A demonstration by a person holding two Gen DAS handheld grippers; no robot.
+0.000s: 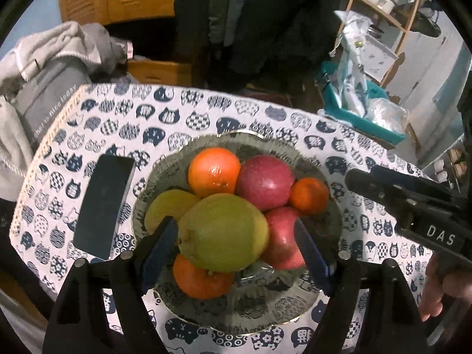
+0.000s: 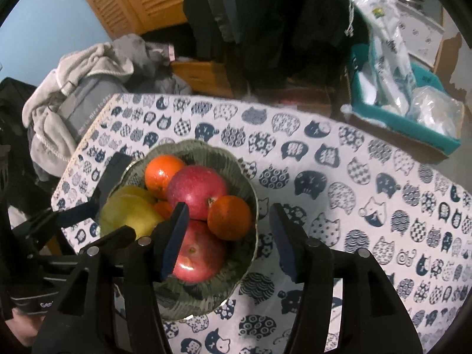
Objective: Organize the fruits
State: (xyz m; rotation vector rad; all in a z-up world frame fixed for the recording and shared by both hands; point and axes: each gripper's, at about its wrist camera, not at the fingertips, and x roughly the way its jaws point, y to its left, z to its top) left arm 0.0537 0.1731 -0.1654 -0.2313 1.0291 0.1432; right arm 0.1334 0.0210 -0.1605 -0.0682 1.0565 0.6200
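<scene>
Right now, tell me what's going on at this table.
A person holds tongs in each hand over a glass bowl of fruit on a cat-print tablecloth. The left tongs are open around a large green pear atop the pile. The right tongs hang open at the bowl's right edge, gripping nothing.

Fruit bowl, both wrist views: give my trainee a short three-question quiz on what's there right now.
1. True or false: the left gripper is open around the big green pear.
2. How many red apples lie in the glass bowl?
3. What lies on the tablecloth left of the bowl? A) phone B) knife C) spoon

Key: 1 true, though contact cannot be judged. 2 two: the far apple and the near apple. 3 A, the dark phone.
</scene>
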